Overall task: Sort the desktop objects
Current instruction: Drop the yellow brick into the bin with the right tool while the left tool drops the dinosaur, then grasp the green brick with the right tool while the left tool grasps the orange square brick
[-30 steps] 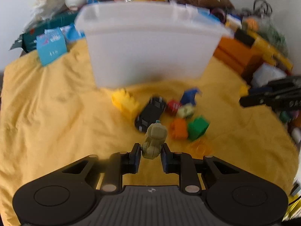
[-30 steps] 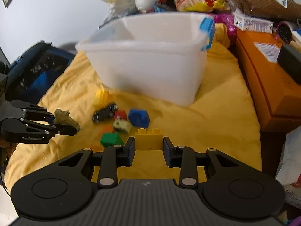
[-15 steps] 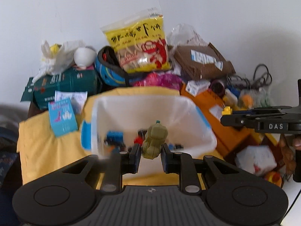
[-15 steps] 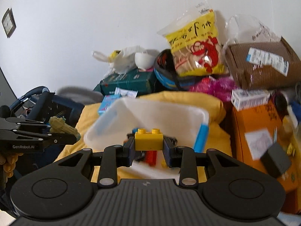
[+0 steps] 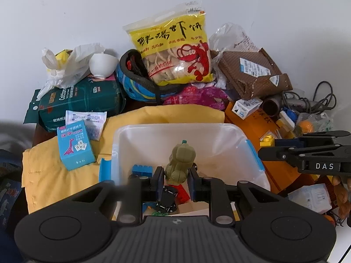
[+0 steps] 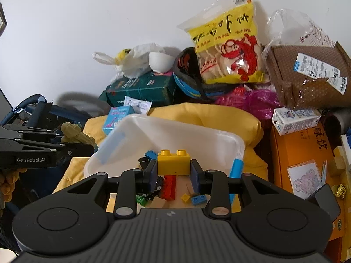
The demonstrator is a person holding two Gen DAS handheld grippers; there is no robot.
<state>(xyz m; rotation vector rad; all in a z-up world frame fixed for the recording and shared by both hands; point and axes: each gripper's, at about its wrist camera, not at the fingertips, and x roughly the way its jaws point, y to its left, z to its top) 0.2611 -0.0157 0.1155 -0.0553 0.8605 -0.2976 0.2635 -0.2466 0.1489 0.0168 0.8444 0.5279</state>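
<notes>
Two toys are being held above the white bin (image 5: pixel 230 131): a green dinosaur (image 5: pixel 181 164) clamped in the left tool (image 5: pixel 175 180), a yellow brick (image 6: pixel 173 162) clamped in the right tool (image 6: pixel 174 175).

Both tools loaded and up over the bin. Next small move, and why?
Probably open the left tool and let the green dinosaur drop. In the left wrist view it is pinched upright above the white bin, with toys already lying on the floor below. The right tool grips the yellow brick over the same bin, so it can likely release right after.
</notes>
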